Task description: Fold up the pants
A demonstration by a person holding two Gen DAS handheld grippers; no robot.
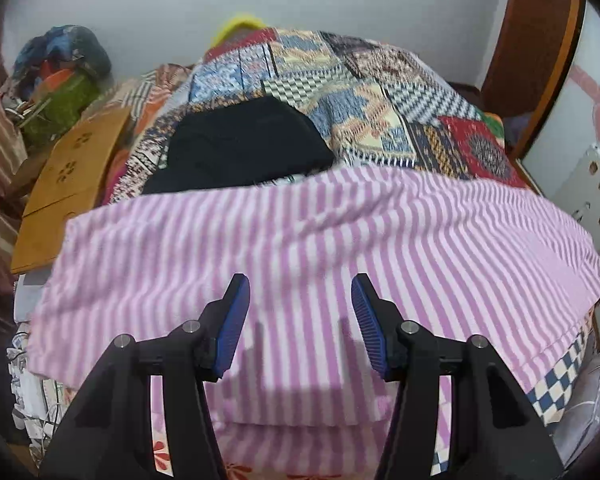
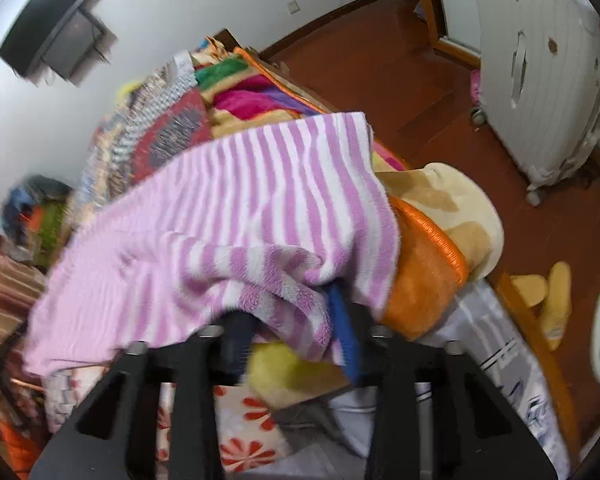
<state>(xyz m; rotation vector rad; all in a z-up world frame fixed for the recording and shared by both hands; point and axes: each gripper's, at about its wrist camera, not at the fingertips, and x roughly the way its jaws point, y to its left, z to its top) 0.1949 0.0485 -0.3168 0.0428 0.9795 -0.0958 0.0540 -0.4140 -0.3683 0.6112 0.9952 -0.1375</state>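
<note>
Left wrist view: a wooden board (image 1: 72, 188) leans at the left edge of the frame. Right of it, a black garment (image 1: 244, 148) lies on a patchwork quilt (image 1: 364, 92) in the upper middle. Pink-and-white striped fleece pants (image 1: 300, 248) spread across the whole centre, from left to right. At the bottom centre, the left gripper (image 1: 300, 316) stands about half open above the pants, its blue pads (image 1: 232, 328) apart with nothing between them.

Right wrist view: a dark screen (image 2: 48, 20) hangs on the wall at upper left. The striped pants (image 2: 236, 208) drape from lower left up to the centre. At the bottom centre, the right gripper (image 2: 296, 328) is nearly closed, pinching a bunched fold of the pants. Right of it lie an orange blanket (image 2: 420, 280) and, at far right, yellow slippers (image 2: 552, 300) on the floor.
</note>
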